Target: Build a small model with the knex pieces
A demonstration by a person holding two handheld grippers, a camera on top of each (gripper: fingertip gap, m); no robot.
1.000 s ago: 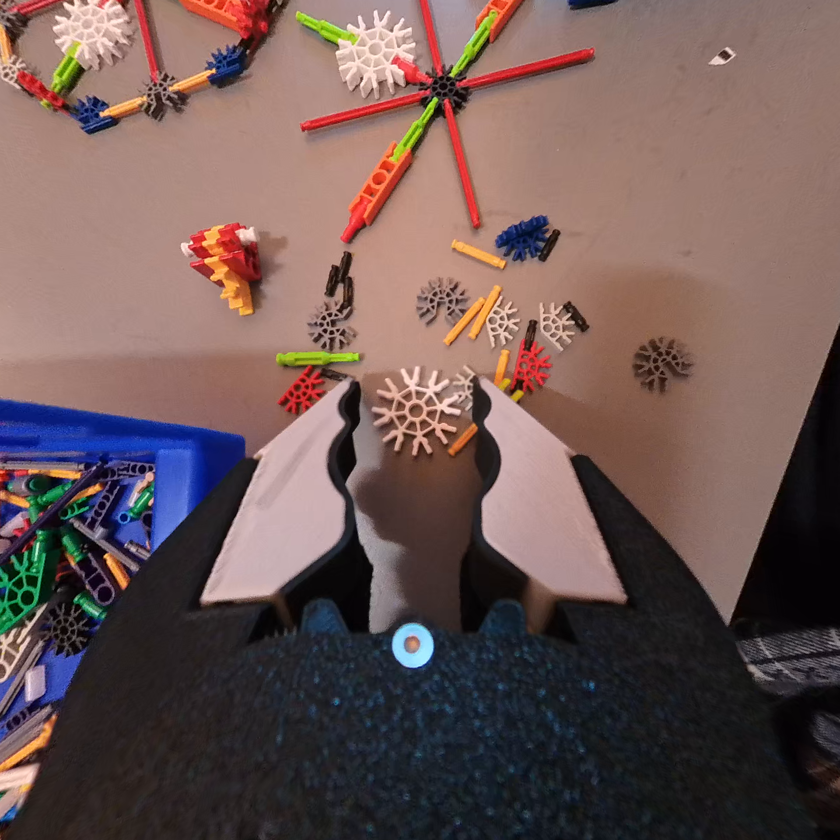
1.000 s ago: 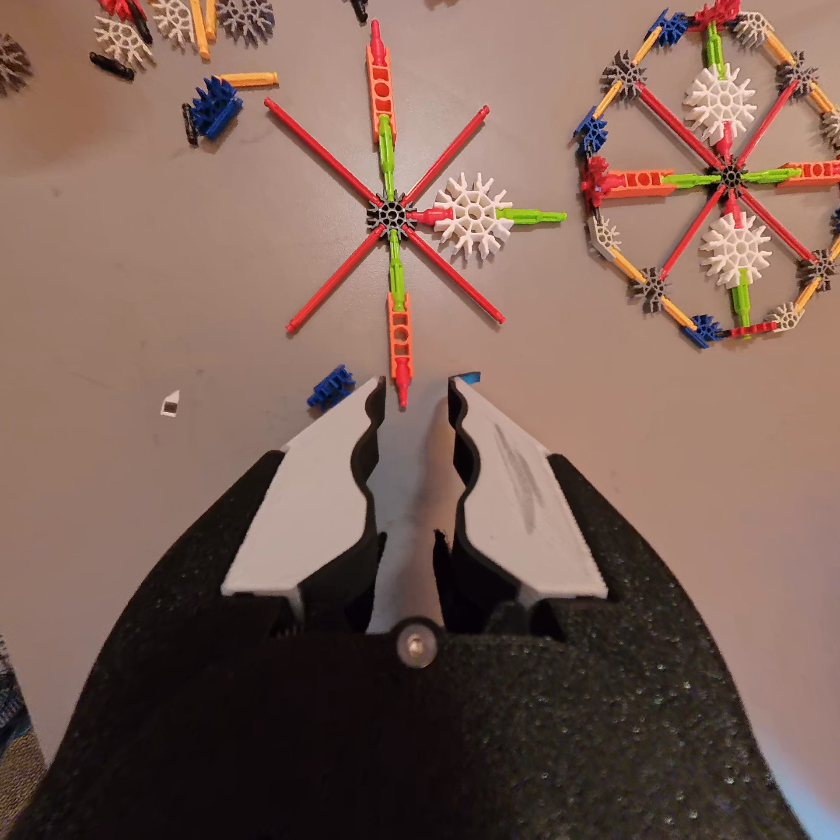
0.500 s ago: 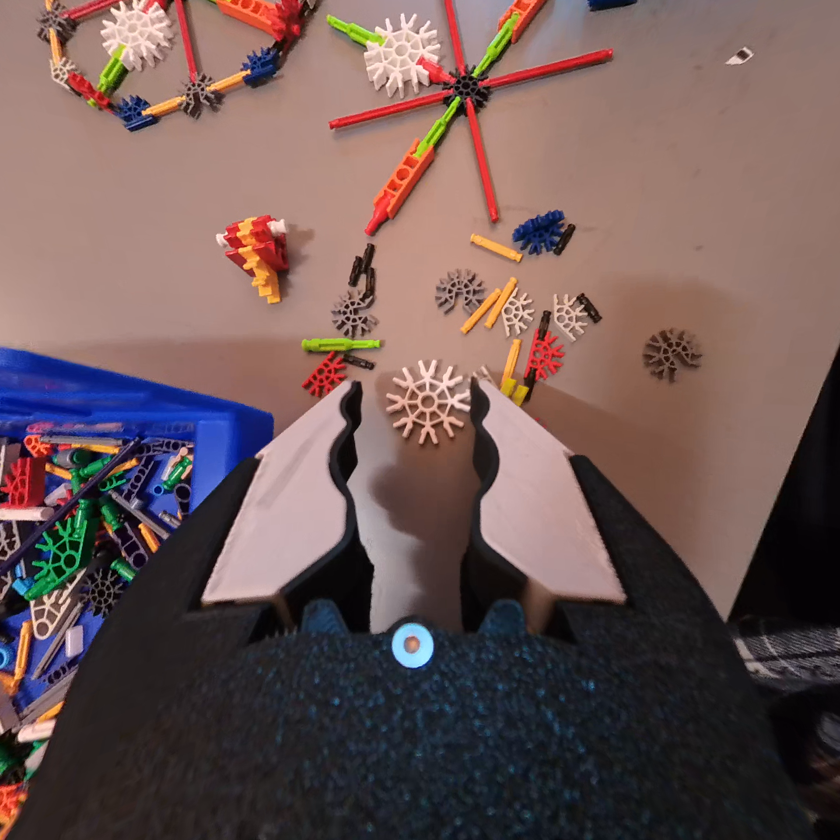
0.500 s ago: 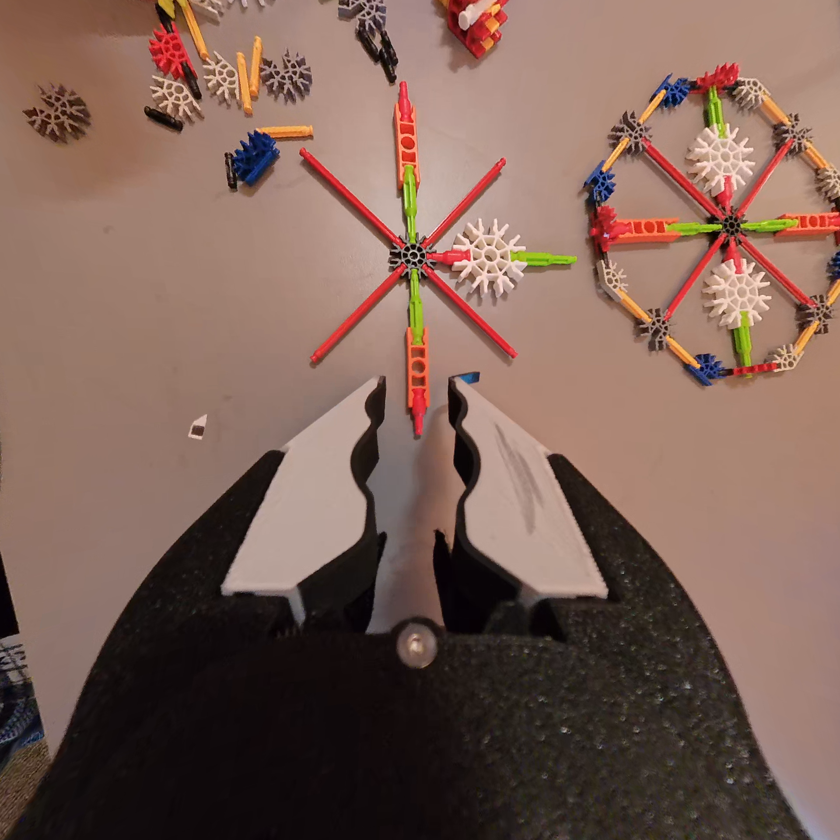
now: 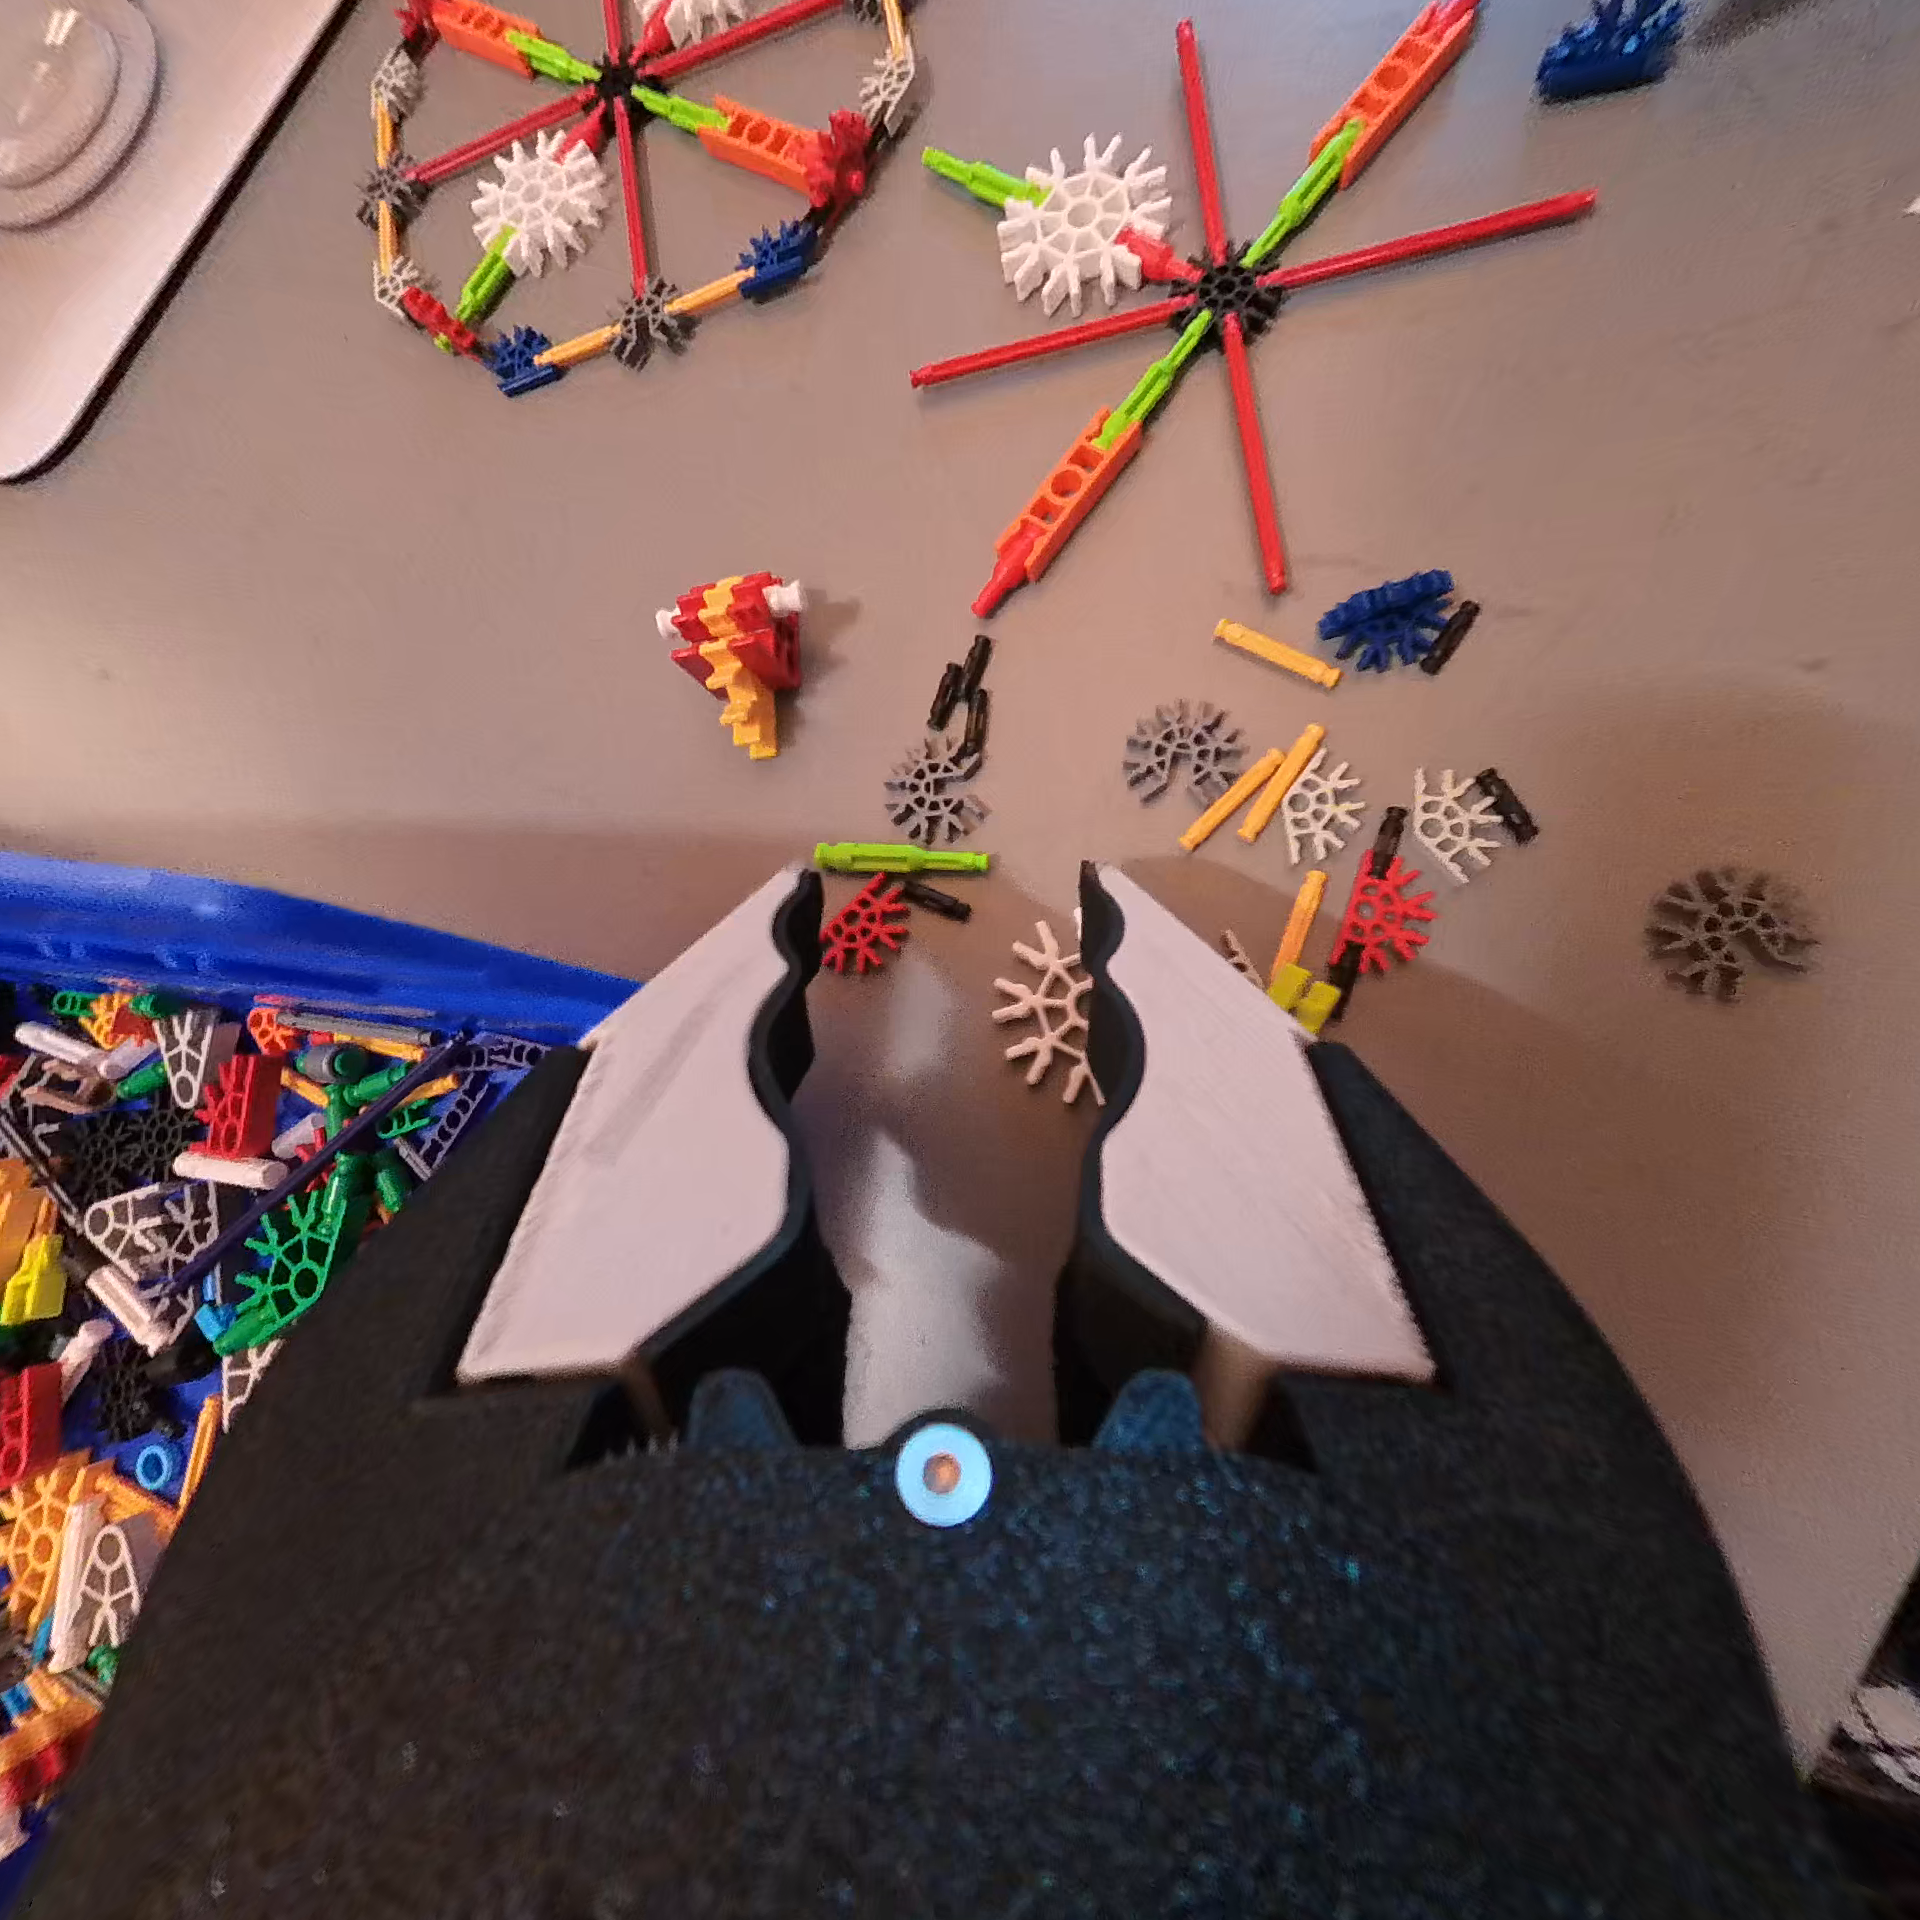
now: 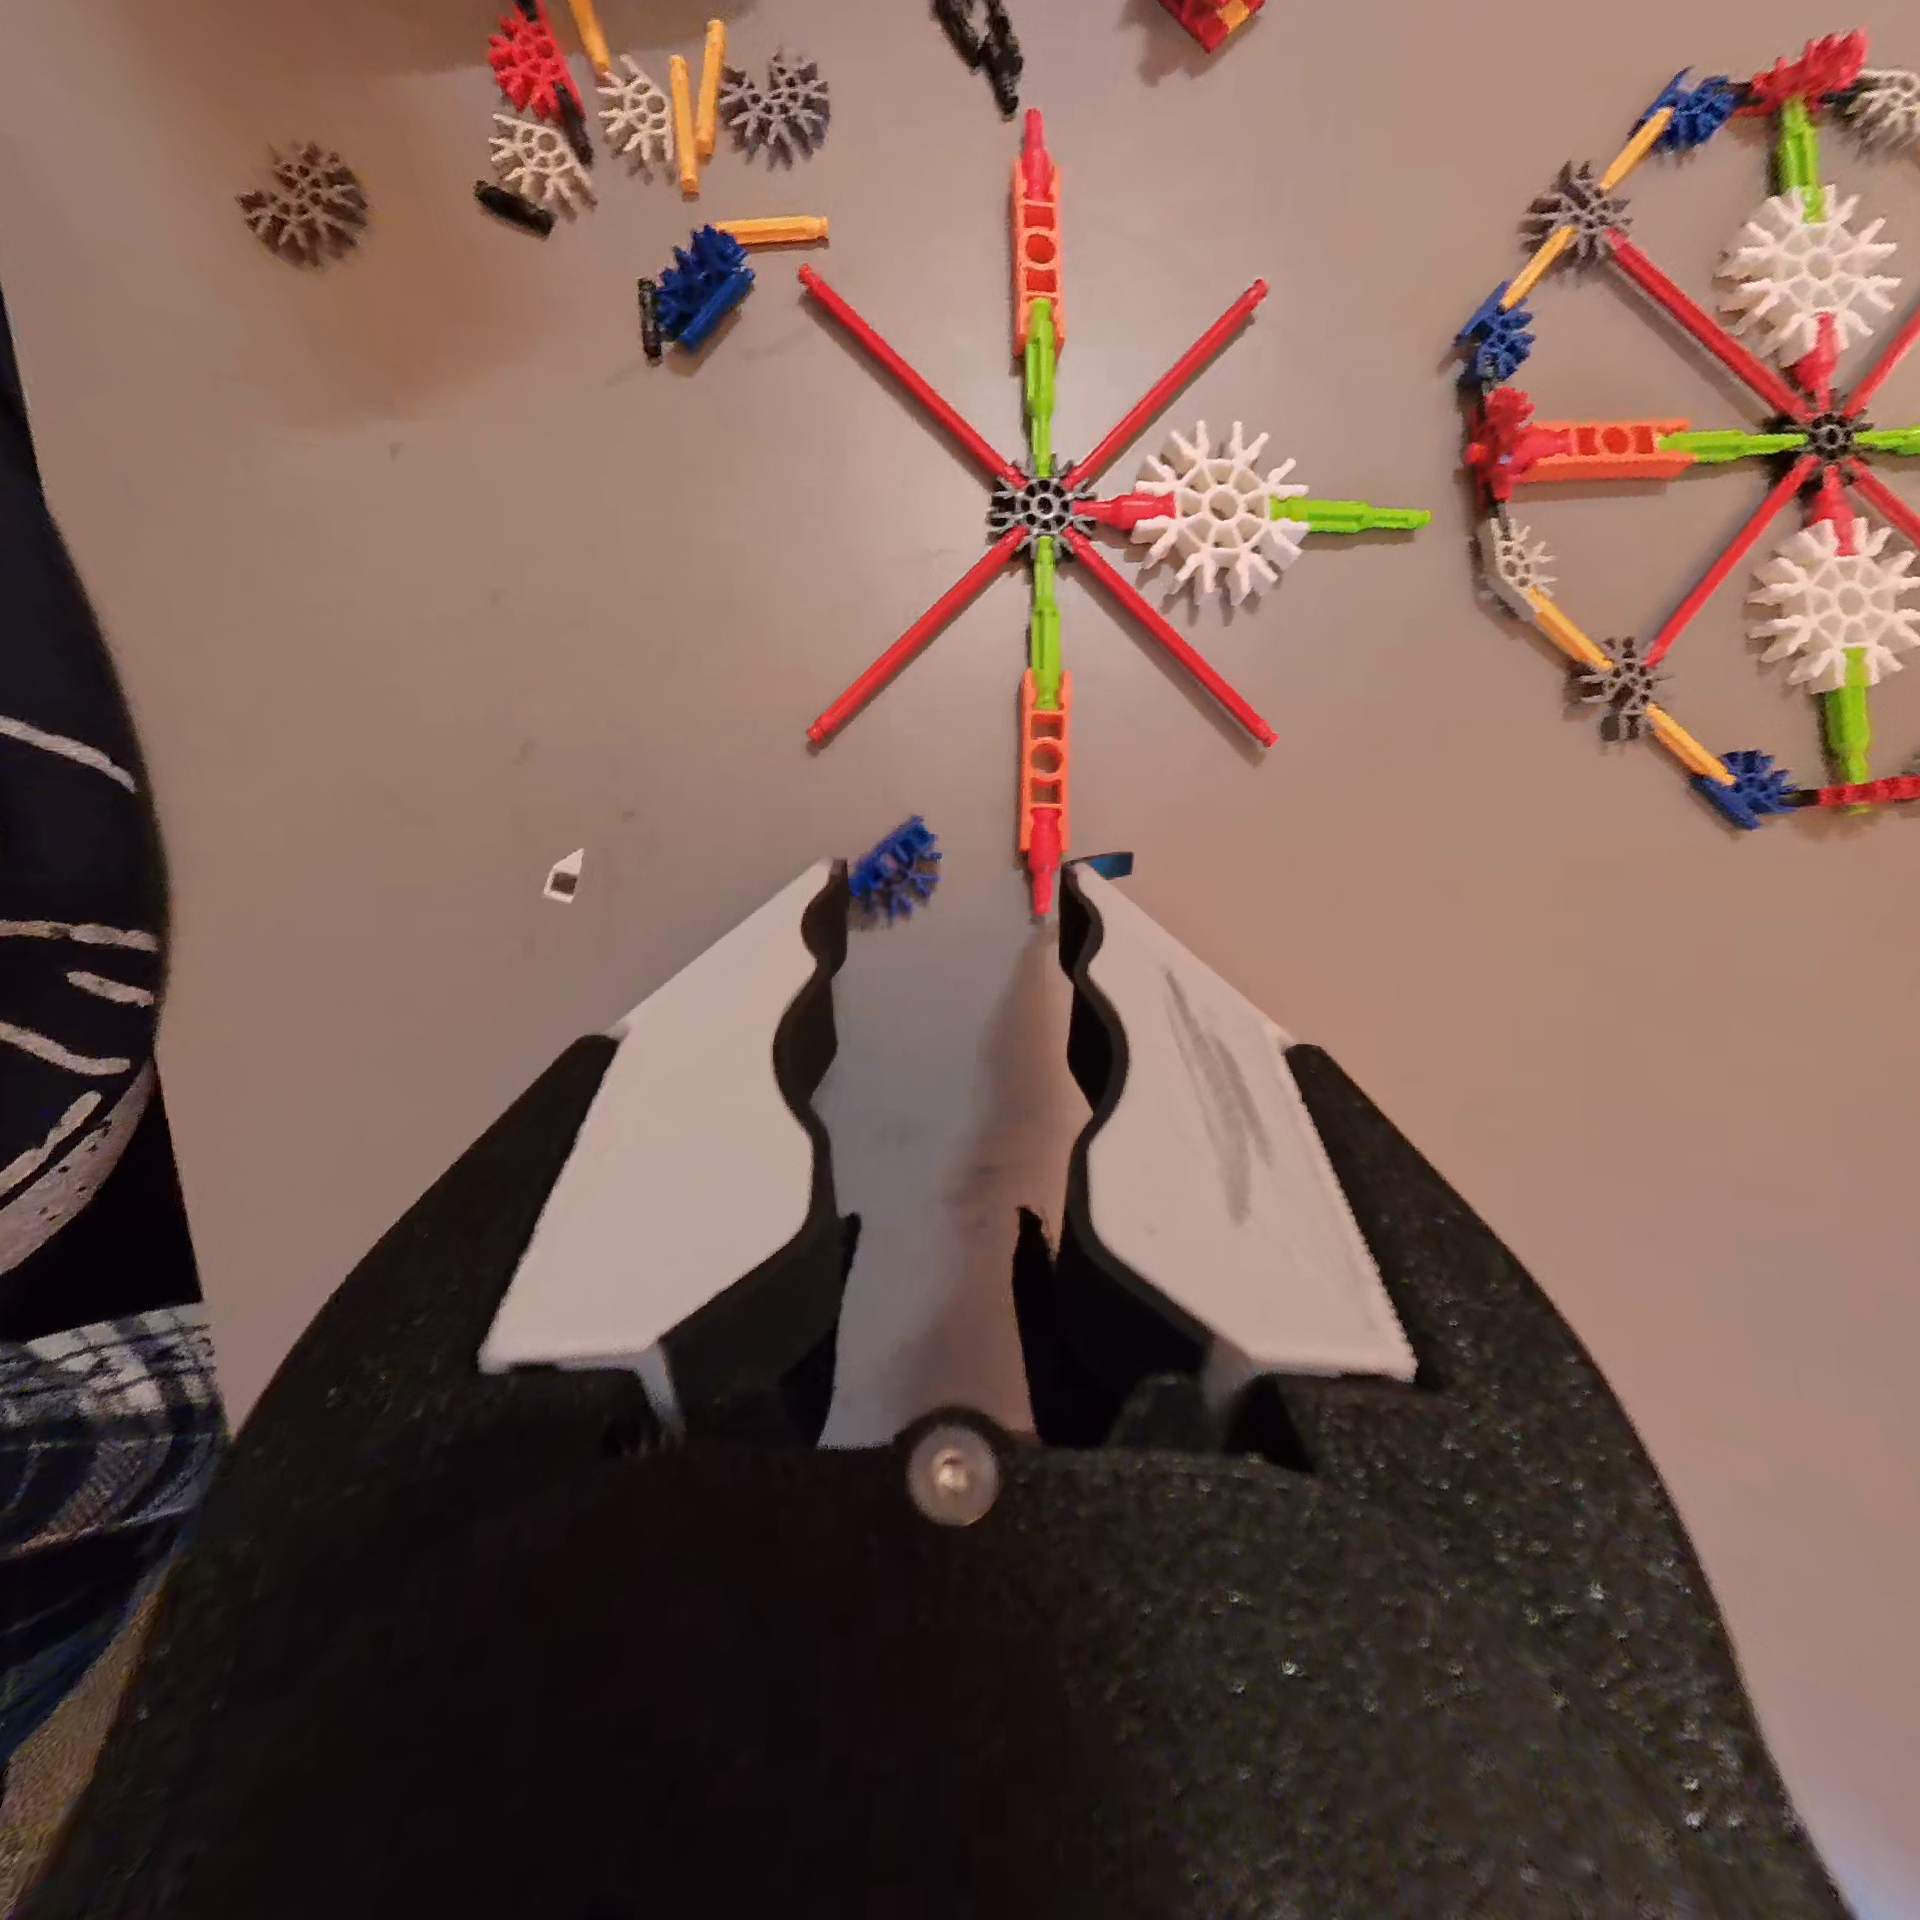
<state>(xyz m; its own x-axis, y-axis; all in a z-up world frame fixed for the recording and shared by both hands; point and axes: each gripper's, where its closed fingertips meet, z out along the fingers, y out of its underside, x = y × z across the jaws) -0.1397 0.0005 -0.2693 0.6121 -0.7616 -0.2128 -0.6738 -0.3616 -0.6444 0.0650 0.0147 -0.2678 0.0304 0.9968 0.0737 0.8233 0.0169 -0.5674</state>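
While its jaws stand open and hold nothing, the left gripper (image 5: 943, 883) hangs over the grey table (image 5: 312, 582) in the left wrist view, with a beige snowflake connector (image 5: 1044, 1013) lying between the fingers, against the right one. A red fan connector (image 5: 864, 923) and a lime-green rod (image 5: 899, 858) lie just off the left fingertip. Beside the gripper on the left stands a blue bin (image 5: 260, 930) full of mixed pieces. Farther off lie a red-spoked star assembly (image 5: 1231, 291) and a finished wheel (image 5: 623, 187).

Seen from the right wrist view, the right gripper (image 6: 948, 883) is likewise open and empty. An orange spoke tip (image 6: 1042, 821) of the star assembly (image 6: 1042, 507) reaches just beside its right fingertip, and a blue connector (image 6: 896, 864) lies just beside its left fingertip. The wheel (image 6: 1766, 468) lies to the right.
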